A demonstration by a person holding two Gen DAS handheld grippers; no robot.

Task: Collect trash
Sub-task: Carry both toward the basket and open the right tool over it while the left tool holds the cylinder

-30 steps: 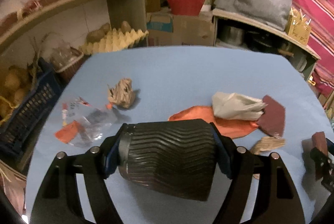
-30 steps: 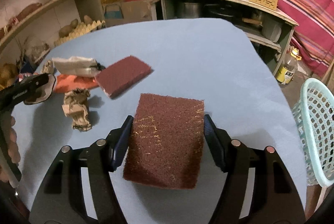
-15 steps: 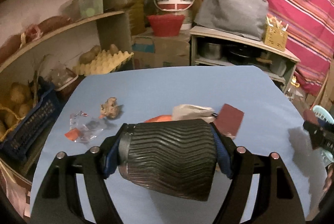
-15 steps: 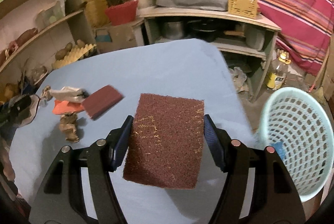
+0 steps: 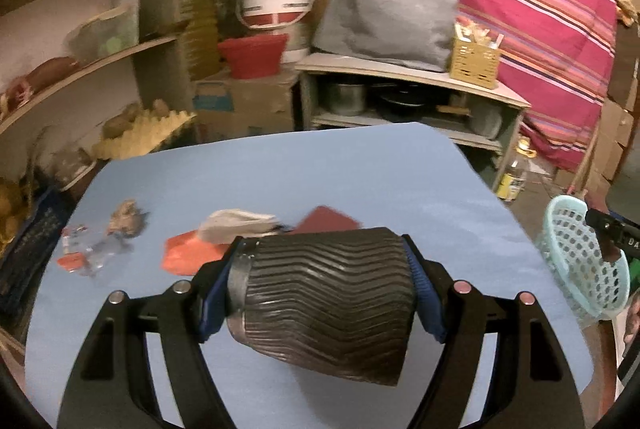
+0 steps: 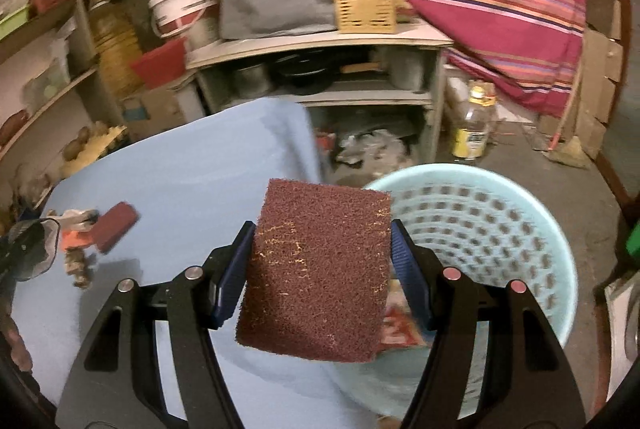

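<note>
My left gripper is shut on a black ridged cup-like piece of trash, held above the blue table. My right gripper is shut on a maroon scouring pad, held at the table's right edge beside the pale blue basket. On the table lie a second maroon pad, a grey-white crumpled wrapper, an orange wrapper, a brown paper wad and clear plastic.
The basket stands on the floor right of the table and holds a printed wrapper. Shelves with pots, a white bucket and a bottle stand behind. A dark crate sits at the left.
Both grippers have lifted and swung right with their loads. The right gripper has gone from over the table to the basket's edge. The basket has come into both views.
</note>
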